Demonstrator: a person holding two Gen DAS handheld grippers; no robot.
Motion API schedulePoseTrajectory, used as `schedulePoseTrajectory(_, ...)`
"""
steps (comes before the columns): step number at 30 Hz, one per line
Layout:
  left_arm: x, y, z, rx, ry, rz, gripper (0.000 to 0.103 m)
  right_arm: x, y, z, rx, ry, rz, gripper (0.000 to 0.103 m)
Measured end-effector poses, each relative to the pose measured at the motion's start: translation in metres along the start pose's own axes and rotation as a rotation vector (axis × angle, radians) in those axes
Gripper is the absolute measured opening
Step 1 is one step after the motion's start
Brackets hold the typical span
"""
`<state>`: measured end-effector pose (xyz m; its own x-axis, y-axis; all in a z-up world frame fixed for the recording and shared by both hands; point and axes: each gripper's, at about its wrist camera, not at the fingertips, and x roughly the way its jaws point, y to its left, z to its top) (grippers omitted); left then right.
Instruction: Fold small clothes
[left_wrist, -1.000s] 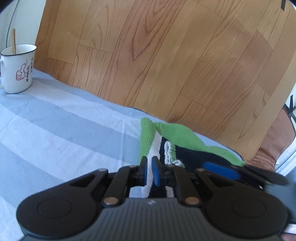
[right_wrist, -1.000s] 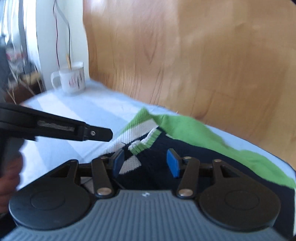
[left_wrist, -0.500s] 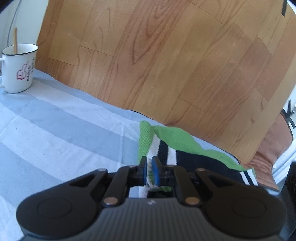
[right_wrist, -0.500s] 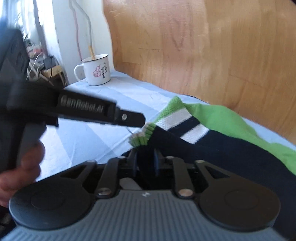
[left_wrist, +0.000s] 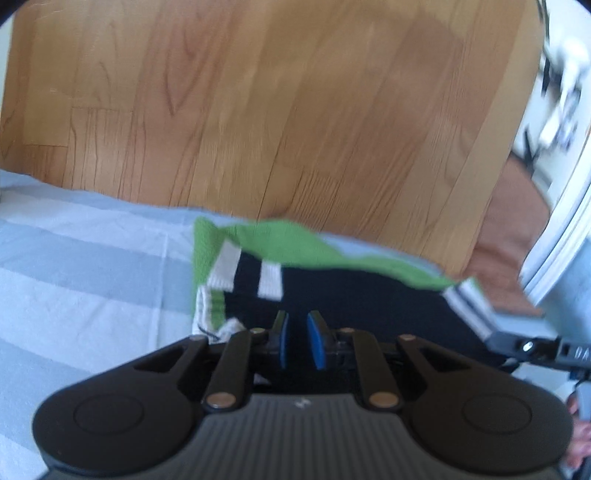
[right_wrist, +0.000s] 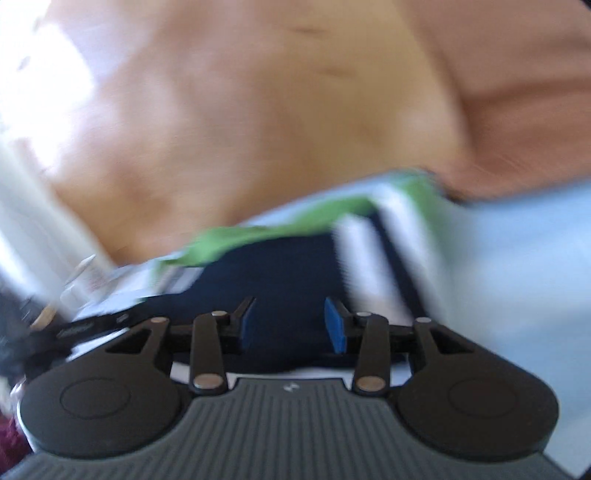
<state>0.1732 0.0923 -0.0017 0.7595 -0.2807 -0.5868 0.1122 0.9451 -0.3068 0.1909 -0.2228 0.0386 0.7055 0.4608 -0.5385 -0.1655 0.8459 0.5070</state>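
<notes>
Left tongs (left_wrist: 298, 339): matte black body with ribbed grey top, two round side discs, brass-coloured pivot pins, blue-padded fingers (left_wrist: 316, 343). Right tongs (right_wrist: 291, 325): identical build, blue pads (right_wrist: 335, 328), small white logo mark. Bare skin of the right hand (left_wrist: 580, 435) shows at the frame edge.

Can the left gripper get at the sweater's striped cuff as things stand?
Probably yes. The left gripper hangs open over the dark body of the sweater, and the striped cuff lies just to its left on the striped cloth, with nothing lying between them.
</notes>
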Motion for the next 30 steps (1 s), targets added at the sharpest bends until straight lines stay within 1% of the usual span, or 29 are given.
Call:
schedulePoseTrajectory(1, 0.007, -0.002, -0.002, 0.017, 0.031, 0.026, 0.012, -0.001, -0.010, -0.005, 0.028, -0.011, -0.003, 0.031)
schedulePoseTrajectory(3, 0.006, -0.005, -0.003, 0.047, 0.026, 0.039, 0.012, -0.004, -0.021, -0.016, 0.075, -0.065, 0.051, 0.030)
schedulePoseTrajectory(6, 0.005, -0.008, -0.005, 0.065, 0.022, 0.051, 0.012, -0.012, -0.022, -0.018, 0.088, -0.088, 0.049, 0.031)
schedulePoseTrajectory(10, 0.004, -0.008, -0.006, 0.067, 0.022, 0.052, 0.012, -0.020, -0.020, -0.018, 0.052, -0.095, 0.030, 0.031)
schedulePoseTrajectory(16, 0.007, -0.009, -0.005, 0.075, 0.023, 0.055, 0.014, -0.015, -0.018, -0.019, 0.014, -0.100, 0.004, 0.031)
schedulePoseTrajectory(30, 0.007, -0.010, -0.006, 0.084, 0.021, 0.053, 0.019, -0.016, -0.021, -0.019, 0.034, -0.107, 0.014, 0.031)
